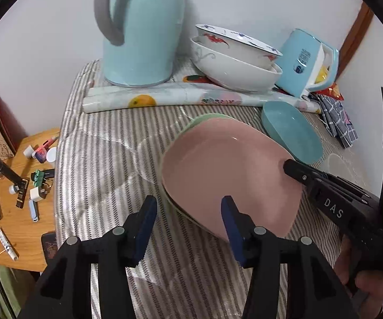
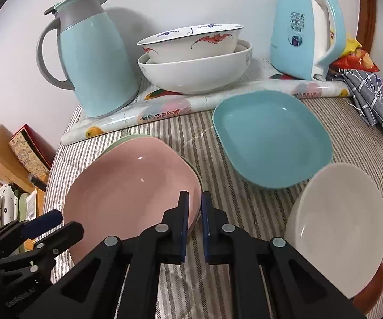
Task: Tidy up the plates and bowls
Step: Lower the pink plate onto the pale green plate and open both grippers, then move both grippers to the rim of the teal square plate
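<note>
Right wrist view: right gripper (image 2: pixel 194 212) jaws clamped on the pink plate (image 2: pixel 127 186) rim, lower centre, atop a green plate (image 2: pixel 117 143). Left gripper (image 1: pixel 188 220) jaws apart beside it.

Striped tabletop (image 2: pixel 244 212), dishes on it.
Green plate (image 2: pixel 127 139) under the pink, blue plate (image 2: pixel 271 138), white bowl (image 2: pixel 335 228), rolled floral mat (image 2: pixel 165 111), checked cloth (image 2: pixel 372 101).
</note>
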{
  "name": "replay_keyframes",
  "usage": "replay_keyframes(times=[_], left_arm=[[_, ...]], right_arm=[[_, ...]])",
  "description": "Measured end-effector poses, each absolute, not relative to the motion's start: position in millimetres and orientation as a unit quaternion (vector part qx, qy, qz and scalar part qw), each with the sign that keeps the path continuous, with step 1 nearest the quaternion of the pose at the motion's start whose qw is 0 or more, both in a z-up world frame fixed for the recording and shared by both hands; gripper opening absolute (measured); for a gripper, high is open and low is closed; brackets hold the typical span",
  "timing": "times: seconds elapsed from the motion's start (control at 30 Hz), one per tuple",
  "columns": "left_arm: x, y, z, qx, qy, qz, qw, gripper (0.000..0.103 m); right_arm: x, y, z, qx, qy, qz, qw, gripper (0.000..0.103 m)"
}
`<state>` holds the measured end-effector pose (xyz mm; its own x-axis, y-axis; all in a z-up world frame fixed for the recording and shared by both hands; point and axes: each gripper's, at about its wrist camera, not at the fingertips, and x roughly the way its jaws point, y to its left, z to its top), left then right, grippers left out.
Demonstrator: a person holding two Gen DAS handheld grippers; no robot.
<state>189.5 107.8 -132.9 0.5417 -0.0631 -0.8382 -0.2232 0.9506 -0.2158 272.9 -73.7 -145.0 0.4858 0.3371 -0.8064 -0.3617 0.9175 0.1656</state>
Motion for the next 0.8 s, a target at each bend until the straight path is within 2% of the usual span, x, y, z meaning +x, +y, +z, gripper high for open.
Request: replay_keyframes(times=[0.17, 0.33, 0.7, 0.8], left_arm=[[192, 109, -133, -0.144, 0.479, 0.053, 0.864, 0.049], [192, 108, -134, -0.143, 0.48, 0.05, 0.864, 0.049], [190, 110, -123, -0.143, 0.473, 0.052, 0.868, 0.049], [191, 107, -118, -0.14, 0.47, 0.05, 0.87, 0.049]], right_arm=[[273, -78, -142, -0.012, 0.461, 0.193, 0.866, 0.012], [266, -82, -133, -0.019, 0.449, 0.191, 0.873, 0.03], [260, -86, -132, -0.009, 0.463, 0.19, 0.866, 0.03], [259, -93, -125, -0.013, 0.464, 0.184, 0.867, 0.034]])
